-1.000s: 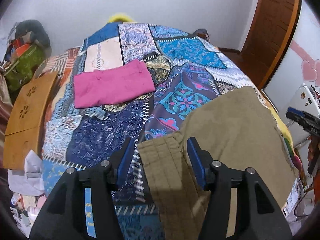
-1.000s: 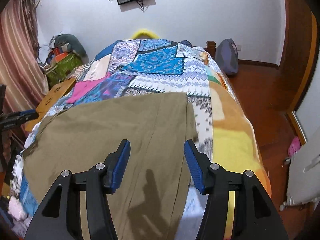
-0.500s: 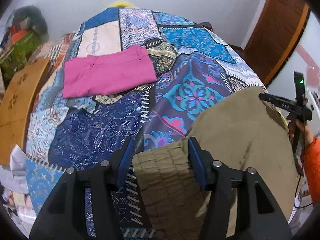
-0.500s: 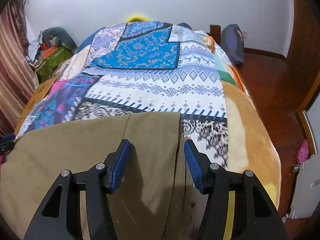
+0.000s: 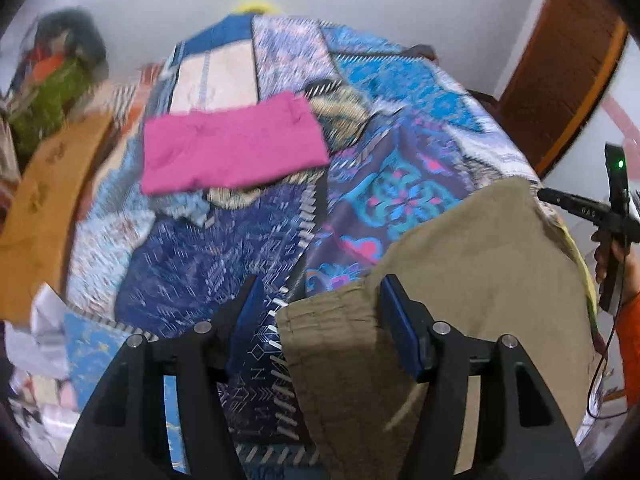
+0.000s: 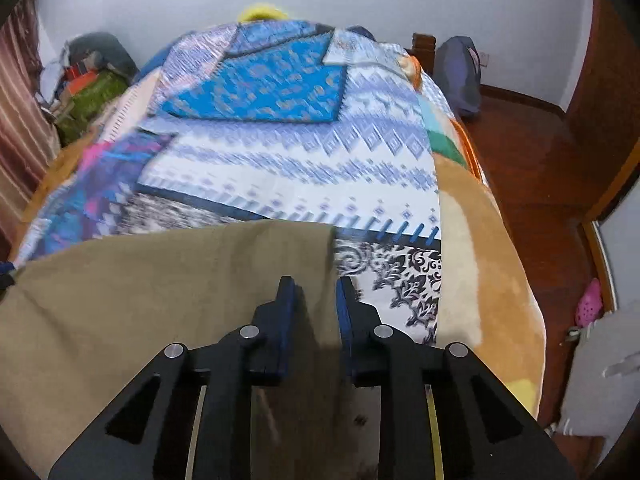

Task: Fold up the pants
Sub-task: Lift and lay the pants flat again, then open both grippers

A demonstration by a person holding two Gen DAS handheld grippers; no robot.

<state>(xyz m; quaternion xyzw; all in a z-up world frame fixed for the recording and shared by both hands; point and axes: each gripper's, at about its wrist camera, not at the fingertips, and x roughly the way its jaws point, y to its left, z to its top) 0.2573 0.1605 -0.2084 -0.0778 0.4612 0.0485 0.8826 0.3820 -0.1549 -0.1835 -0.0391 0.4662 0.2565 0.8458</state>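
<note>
Since a second ago, the right claw point(image 6: 314, 292) has slid over to the right edge of the tan pants point(image 6: 160, 300), and its jaws have come much closer together. They are closing now, with the edge of the pants between them. The pads do not look pressed tight on the cloth yet.

Far on the left, in the left wrist view, a brown cardboard box point(image 5: 36, 208) leans by the bed, with a green bag point(image 5: 52, 96) behind it. Folded pink pants point(image 5: 228, 148) lie flat on the patchwork blanket point(image 5: 192, 264), well apart from the tan ones.

Next comes the left claw point(image 5: 318, 300). Its jaws stand wide and are opening a bit more. The ribbed waistband corner of the tan pants point(image 5: 472, 280) sits between them, nearer the right finger. The left finger is over the blanket. I cannot tell if the right pad touches the cloth.

The tan pants are spread flat across the near end of the bed, on top of the blanket. At the far right of that view, the other claw's black tool shows, held by a hand point(image 5: 608, 256) with an orange sleeve point(image 5: 630, 348).

On the right, past the bed, are a dark wooden floor point(image 6: 528, 168) and a grey backpack point(image 6: 460, 76) by the wall.
</note>
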